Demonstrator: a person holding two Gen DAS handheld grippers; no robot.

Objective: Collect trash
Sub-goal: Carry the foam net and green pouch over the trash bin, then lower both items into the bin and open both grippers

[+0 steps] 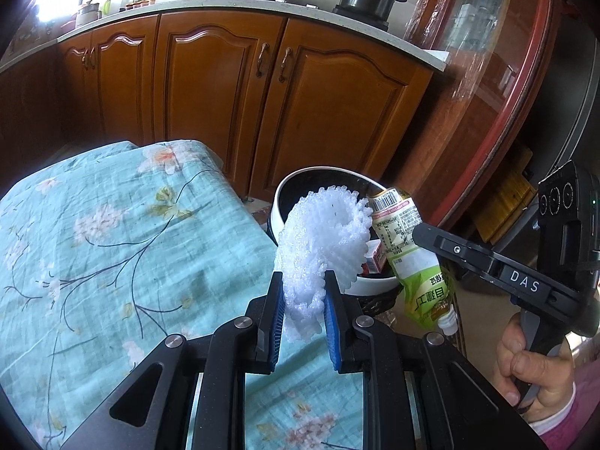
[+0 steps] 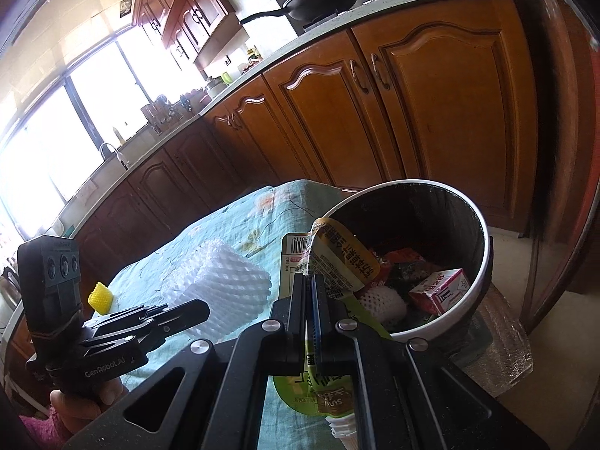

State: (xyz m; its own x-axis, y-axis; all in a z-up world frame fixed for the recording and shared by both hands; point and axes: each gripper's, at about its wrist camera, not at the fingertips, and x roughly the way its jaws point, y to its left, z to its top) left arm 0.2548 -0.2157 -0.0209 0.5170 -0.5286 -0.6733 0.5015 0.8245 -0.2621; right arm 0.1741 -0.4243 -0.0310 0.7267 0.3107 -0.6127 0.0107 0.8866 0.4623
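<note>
While both grippers hold trash by the trash bin [image 2: 483, 262], the dropping step is in hand. The left gripper [image 1: 303, 309] pinches a white foam net [image 1: 322, 232]. The right gripper [image 2: 313, 292] is squeezed tight on a green drink pouch [image 2: 337, 251] at the bin's rim. Next, each must move over the bin's mouth and let go.

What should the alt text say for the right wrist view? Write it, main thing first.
The right gripper is shut on a green drink pouch, held at the rim of a white trash bin that already holds wrappers and a red carton. To its left, the left gripper holds white foam netting over a floral tablecloth.
</note>
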